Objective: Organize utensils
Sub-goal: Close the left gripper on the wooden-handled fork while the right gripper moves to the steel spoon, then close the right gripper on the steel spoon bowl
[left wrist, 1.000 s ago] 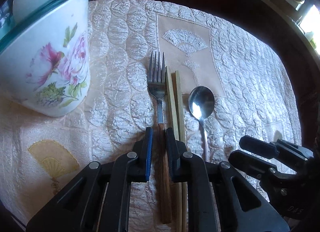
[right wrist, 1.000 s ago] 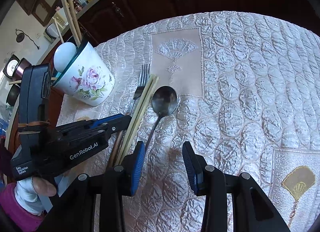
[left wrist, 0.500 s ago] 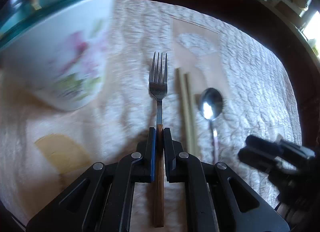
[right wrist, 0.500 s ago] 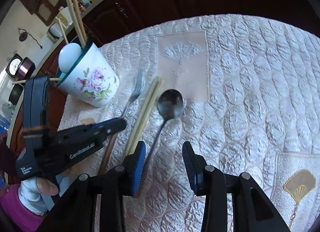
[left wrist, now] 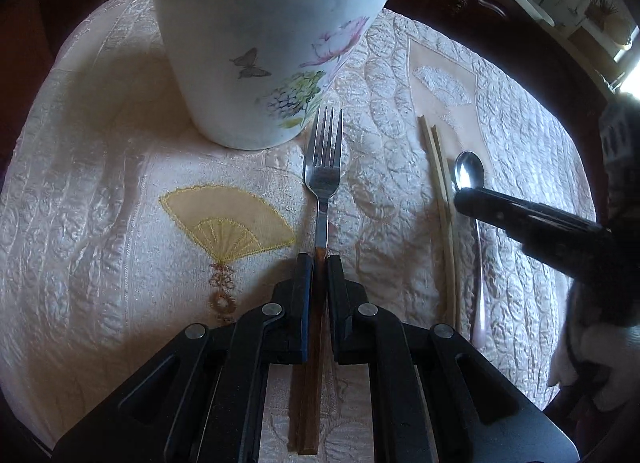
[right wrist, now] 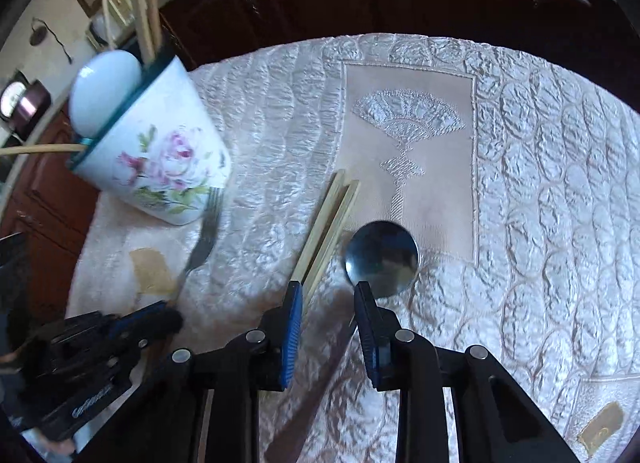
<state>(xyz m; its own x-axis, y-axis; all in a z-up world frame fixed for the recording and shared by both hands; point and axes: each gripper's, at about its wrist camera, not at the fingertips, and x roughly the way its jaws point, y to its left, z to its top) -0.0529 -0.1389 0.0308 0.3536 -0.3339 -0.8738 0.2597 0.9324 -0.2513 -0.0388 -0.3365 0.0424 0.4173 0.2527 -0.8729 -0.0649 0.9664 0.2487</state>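
Now the left tool is clamped on the brown wooden handle of the steel fork, whose tines point at the foot of the white floral ceramic cup with a teal rim. That cup stands on the quilted cream cloth with embroidered fans covering the counter and holds several utensils. To the right of the fork lie 2 pale wooden chopsticks side by side, then the round-bowled steel spoon. The right tool has just been narrowing; its 2 blue-padded fingers straddle the spoon's handle without pressing it, so it grips nothing.
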